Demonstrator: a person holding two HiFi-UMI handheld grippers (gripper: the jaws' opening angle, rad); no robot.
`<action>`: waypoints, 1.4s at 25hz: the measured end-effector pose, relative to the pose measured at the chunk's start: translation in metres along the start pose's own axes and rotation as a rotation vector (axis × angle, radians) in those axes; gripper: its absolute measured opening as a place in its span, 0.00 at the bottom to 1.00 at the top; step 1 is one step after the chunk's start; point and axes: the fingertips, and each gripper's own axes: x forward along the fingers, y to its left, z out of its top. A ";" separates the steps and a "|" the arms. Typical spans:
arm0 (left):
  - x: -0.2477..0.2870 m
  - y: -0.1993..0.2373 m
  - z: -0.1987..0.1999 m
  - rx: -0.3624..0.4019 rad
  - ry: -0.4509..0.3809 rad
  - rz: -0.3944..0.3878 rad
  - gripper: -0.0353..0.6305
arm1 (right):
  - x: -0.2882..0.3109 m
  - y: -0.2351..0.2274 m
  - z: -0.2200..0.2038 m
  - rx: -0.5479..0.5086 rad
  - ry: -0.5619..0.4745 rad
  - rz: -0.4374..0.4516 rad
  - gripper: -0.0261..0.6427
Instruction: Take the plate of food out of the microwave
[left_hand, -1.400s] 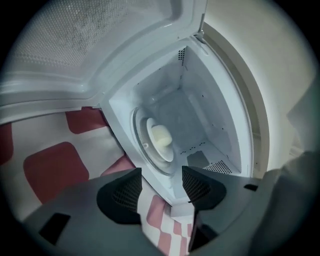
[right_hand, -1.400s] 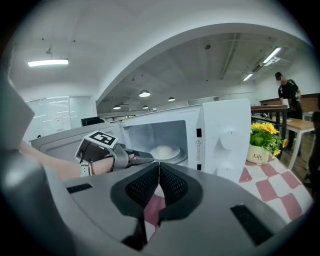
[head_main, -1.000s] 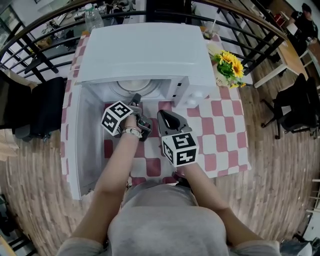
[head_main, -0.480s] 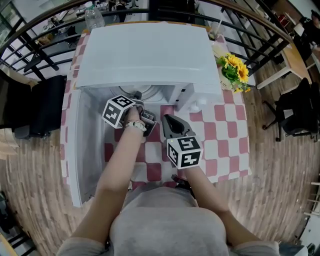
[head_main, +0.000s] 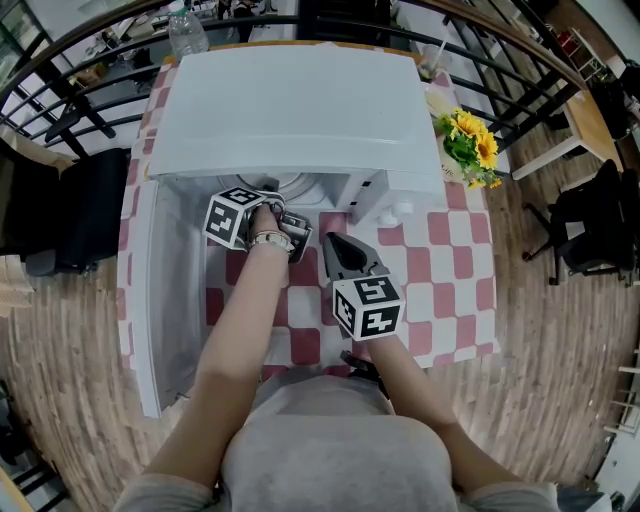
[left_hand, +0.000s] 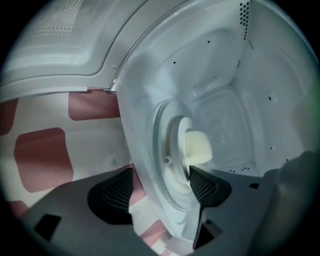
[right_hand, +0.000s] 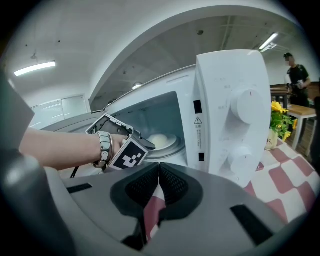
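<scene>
Right claw (right_hand: 158, 180): shut, empty, above the table (head_main: 440, 260) toward its front edge. Microwave (head_main: 290, 110) door (head_main: 165, 290) open, so that step is done. My left claw (left_hand: 157, 182): at the cavity mouth, jaws opening, sill and plate (left_hand: 167, 150) rim between them, pads not pressing. Plate with pale food (left_hand: 198, 147) sits inside. Remaining, I judge: grip, withdraw.

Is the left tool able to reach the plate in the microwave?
Probably yes: the door stands open, and the left tool, jaws opening with nothing gripped, faces the plate with nothing between.
</scene>
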 end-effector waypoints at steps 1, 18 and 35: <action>0.002 0.000 0.000 -0.004 0.001 -0.004 0.56 | 0.000 0.000 0.000 -0.001 0.000 0.000 0.08; -0.011 0.012 -0.008 -0.042 0.014 -0.027 0.56 | -0.006 0.005 0.002 0.009 -0.017 0.000 0.08; -0.032 -0.002 -0.008 -0.042 0.012 -0.148 0.16 | -0.016 0.011 0.003 -0.001 -0.028 0.003 0.08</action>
